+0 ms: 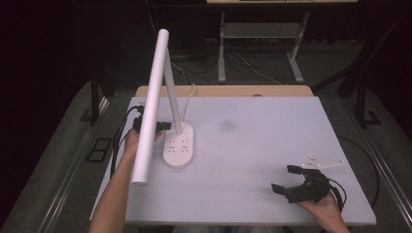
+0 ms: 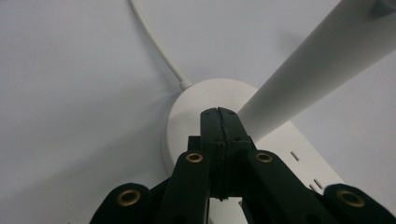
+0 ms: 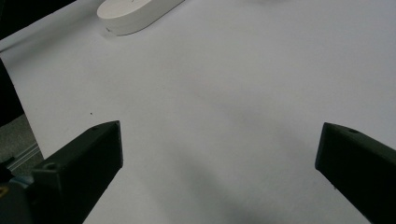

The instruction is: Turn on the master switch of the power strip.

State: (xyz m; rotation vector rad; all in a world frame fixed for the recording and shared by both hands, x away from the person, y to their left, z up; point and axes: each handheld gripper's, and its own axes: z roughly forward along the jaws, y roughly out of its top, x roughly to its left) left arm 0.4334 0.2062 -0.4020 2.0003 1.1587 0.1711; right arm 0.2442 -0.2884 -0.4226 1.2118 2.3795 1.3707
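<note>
Lamp [image 1: 165, 97] work looks abt halfway, judging by how things sit now. My left tongs [image 1: 156, 127] are pressed shut, tips together with nothing between them, and in the left gripper view those closed tips [image 2: 219, 122] sit right at the lamp base [image 2: 196, 107], just beside the foot of the stem [image 2: 308, 65]. Reads to me like I'm poking at the base, maybe a switch there, w/ closed tips, but I can't tell if they actually touch the surface or hover just over it. No glow visible from the head, so I'd guess the lamp isn't on yet; that part's left to do.

My right tongs [image 1: 284, 178] are wide open, empty, well apart from the lamp, toward the near right of the table [image 1: 272, 116]. In the right gripper view the base [image 3: 135, 11] shows far off past bare tabletop. That hand is idle.

Lamp itself: all white, oval flat base w/ small slot marks [image 1: 179, 144] on top, thin stem leaning up from the base's far end, long tube head [image 1: 150, 107] folded down from the top toward me, overhanging the base's left side. White cord [image 1: 188, 99] leaves the base's back and runs to the table's far edge. Lamp stands at the table's left part, steady, not tipped.
</note>
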